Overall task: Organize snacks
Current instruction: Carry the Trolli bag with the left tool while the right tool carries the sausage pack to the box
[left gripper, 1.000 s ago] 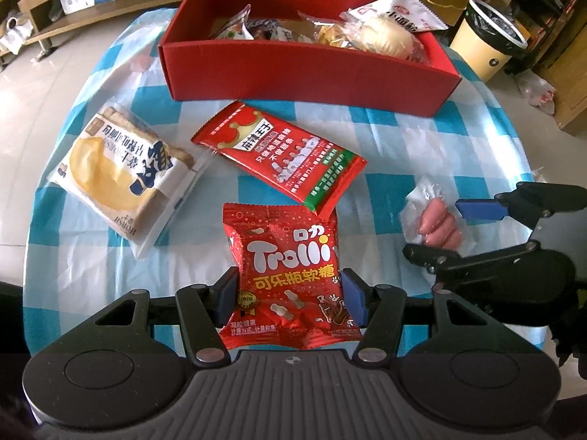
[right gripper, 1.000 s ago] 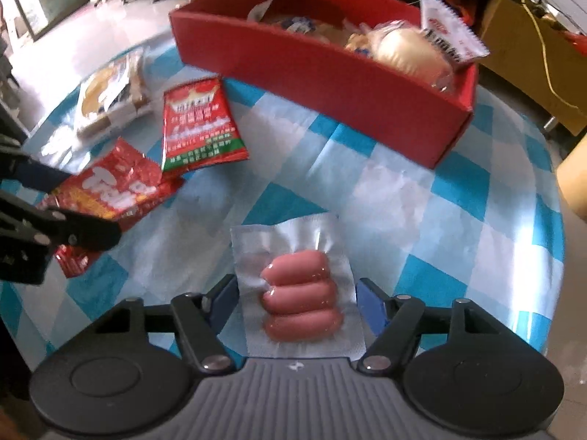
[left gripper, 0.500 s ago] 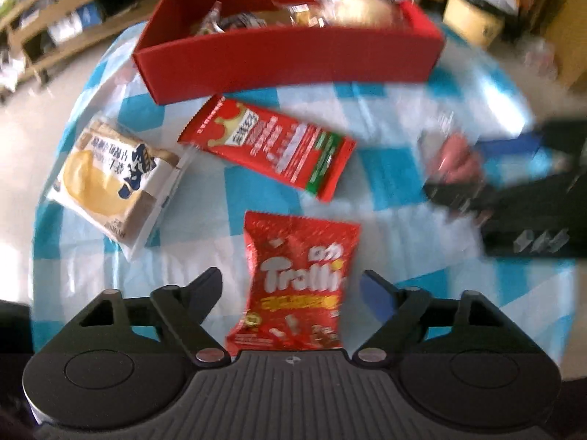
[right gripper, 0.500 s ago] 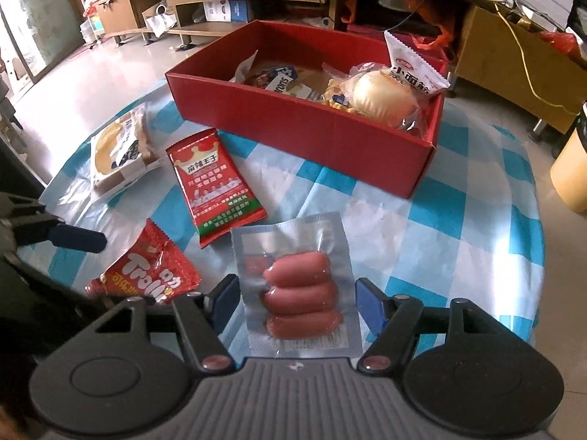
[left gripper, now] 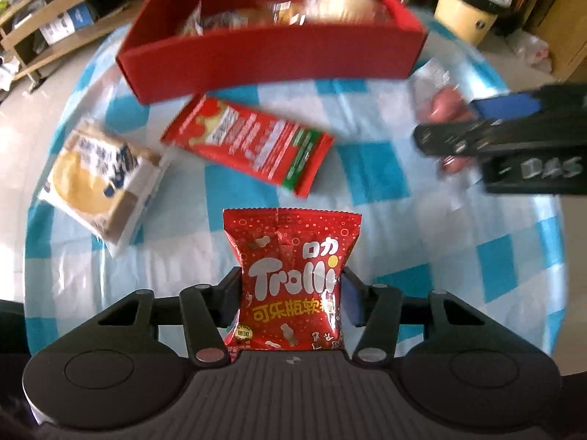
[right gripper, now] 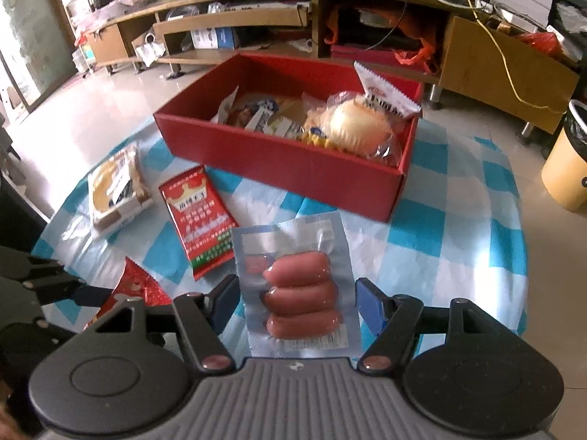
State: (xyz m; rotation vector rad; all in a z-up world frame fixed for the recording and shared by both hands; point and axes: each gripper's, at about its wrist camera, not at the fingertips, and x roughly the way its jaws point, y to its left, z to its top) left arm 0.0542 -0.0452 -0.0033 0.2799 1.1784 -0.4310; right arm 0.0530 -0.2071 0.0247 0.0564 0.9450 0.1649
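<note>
My left gripper (left gripper: 291,300) is closing, and its pads pinch the waist of a red Trolli gummy bag (left gripper: 290,256) low over the checked table (left gripper: 403,242). In the right wrist view this bag (right gripper: 132,289) shows only as a red corner. My right gripper (right gripper: 297,297) is shut on a clear pack of three sausages (right gripper: 293,249) and holds it above the cloth. The left wrist view shows that gripper (left gripper: 477,121) at the right, blurred. Behind stands the red box (right gripper: 293,168), which has several snacks inside.
A red sachet (right gripper: 200,220) and a bagged bread slice (right gripper: 113,190) lie on the cloth left of the box. The round table's edge (right gripper: 513,293) curves close on the right. A yellow bin (right gripper: 568,168) and a low wooden cabinet (right gripper: 477,55) stand beyond.
The left jaws spread wide around the Trolli bag, then came in and pinched it. The right gripper rose with the sausage pack, bringing more of the room into its view.
</note>
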